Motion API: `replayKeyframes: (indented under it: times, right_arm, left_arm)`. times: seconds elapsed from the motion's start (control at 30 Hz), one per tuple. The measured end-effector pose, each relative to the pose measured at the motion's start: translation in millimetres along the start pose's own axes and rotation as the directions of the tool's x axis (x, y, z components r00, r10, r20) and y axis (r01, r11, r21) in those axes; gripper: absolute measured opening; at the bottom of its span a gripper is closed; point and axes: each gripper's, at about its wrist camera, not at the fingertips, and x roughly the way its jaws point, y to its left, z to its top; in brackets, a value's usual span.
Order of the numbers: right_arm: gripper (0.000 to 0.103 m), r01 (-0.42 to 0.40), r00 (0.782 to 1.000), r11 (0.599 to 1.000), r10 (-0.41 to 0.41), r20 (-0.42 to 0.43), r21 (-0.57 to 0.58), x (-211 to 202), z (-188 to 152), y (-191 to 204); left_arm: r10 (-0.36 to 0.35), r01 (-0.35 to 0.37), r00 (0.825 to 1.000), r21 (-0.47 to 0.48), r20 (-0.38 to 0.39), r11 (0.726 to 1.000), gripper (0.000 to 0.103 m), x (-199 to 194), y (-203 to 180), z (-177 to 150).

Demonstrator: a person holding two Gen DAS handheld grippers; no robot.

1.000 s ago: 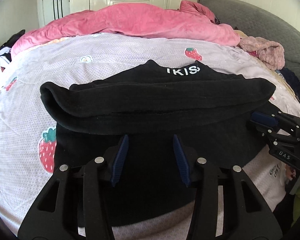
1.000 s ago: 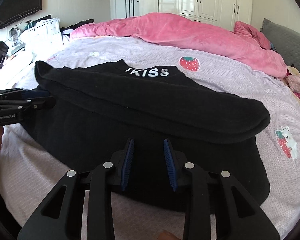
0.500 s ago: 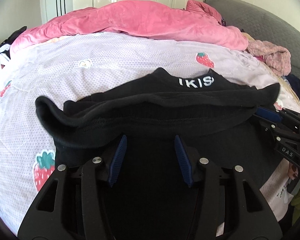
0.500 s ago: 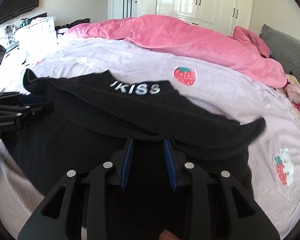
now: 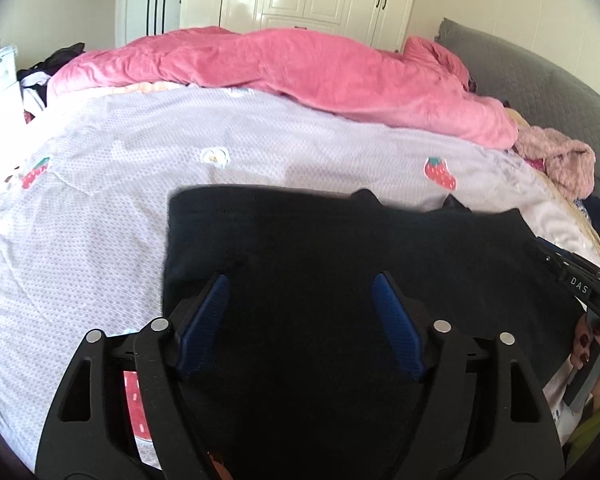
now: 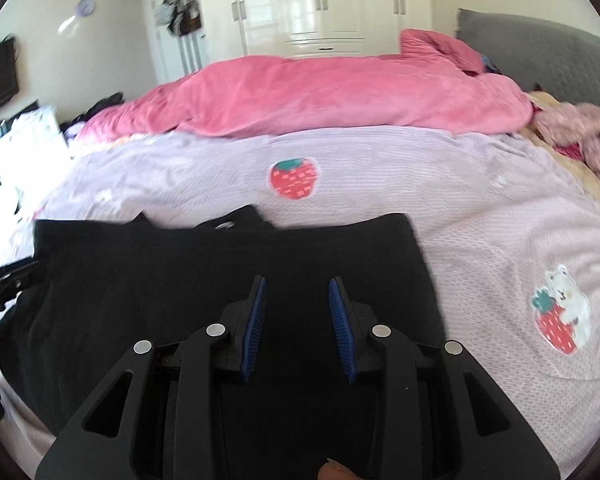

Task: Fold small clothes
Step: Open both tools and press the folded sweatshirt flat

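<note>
Lying folded on the lilac sheet [image 5: 100, 240], the black top [image 5: 340, 248] fills the near part of both views, its far edge straight with a bit of collar poking past it. Both the left gripper [image 5: 300, 308] and the right gripper [image 6: 296, 312] hover over the cloth with jaws spread and nothing between the blue pads [image 5: 204, 320]. Only the left view shows a hand [image 5: 592, 344] with dark nails holding the other gripper's handle at the right edge; the right view is blurred, and whether the pads touch the cloth cannot be told.
</note>
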Motion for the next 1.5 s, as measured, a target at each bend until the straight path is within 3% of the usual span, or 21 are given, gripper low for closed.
replayKeyframes:
  times: [0.33,0.47,0.6,0.77,0.8,0.83,0.87,0.93,1.07,1.17,1.23,1.37,1.5]
  right_arm:
    - [0.055,0.088,0.995,0.995,-0.090,0.045,0.040,-17,2,-30]
    - [0.055,0.088,0.996,0.994,-0.090,0.019,0.069,-15,0,-43]
    - [0.055,0.094,0.996,0.993,-0.094,-0.011,0.066,-9,-1,-45]
    - [0.054,0.071,0.997,0.995,-0.068,-0.041,0.077,-1,-5,-48]
    - [0.050,0.065,0.997,0.994,-0.061,-0.050,0.082,1,-6,-49]
    - [0.032,0.061,0.997,0.994,-0.056,-0.056,0.086,2,-7,-50]
    - [0.016,0.059,0.996,0.994,-0.053,-0.070,0.088,5,-8,-50]
    - [0.009,0.064,0.996,0.994,-0.058,-0.074,0.086,6,-10,-50]
    - [0.005,0.109,0.994,0.993,-0.109,-0.005,0.047,-9,-8,-44]
    - [0.006,0.148,0.989,0.989,-0.147,-0.016,0.029,-8,-11,-44]
    - [0.007,0.162,0.985,0.986,-0.160,-0.059,0.027,2,-16,-47]
    - [0.032,0.181,0.982,0.982,-0.177,-0.059,0.056,-1,-18,-52]
    - [0.048,0.163,0.987,0.984,-0.161,-0.025,0.079,-19,-19,-52]
  left_arm:
    - [0.074,-0.073,0.996,-0.039,0.039,0.997,0.080,-20,20,-2]
    - [0.111,-0.107,0.993,-0.113,0.029,0.988,0.081,-27,44,-14]
    - [0.081,-0.081,0.997,-0.200,-0.010,0.976,0.081,-23,67,-19]
    - [0.028,-0.037,0.999,-0.208,-0.047,0.977,0.081,-11,66,-23]
    - [0.030,-0.040,0.998,-0.196,-0.056,0.980,0.080,-8,64,-24]
    - [0.031,-0.041,0.998,-0.189,-0.057,0.981,0.067,-6,61,-24]
    - [0.033,-0.043,0.998,-0.176,-0.058,0.984,0.037,-3,58,-24]
    - [0.028,-0.036,0.998,-0.169,-0.049,0.985,0.008,-2,54,-25]
    - [0.036,-0.033,0.999,-0.158,0.011,0.987,0.004,-14,51,-20]
    - [0.066,-0.069,0.997,-0.139,-0.025,0.988,0.007,-7,52,-21]
    - [0.075,-0.084,0.995,-0.145,-0.064,0.986,0.013,1,54,-25]
    - [0.086,-0.095,0.994,-0.160,-0.061,0.983,0.022,-4,59,-23]
    - [0.081,-0.089,0.995,-0.162,-0.056,0.983,0.029,-12,60,-21]
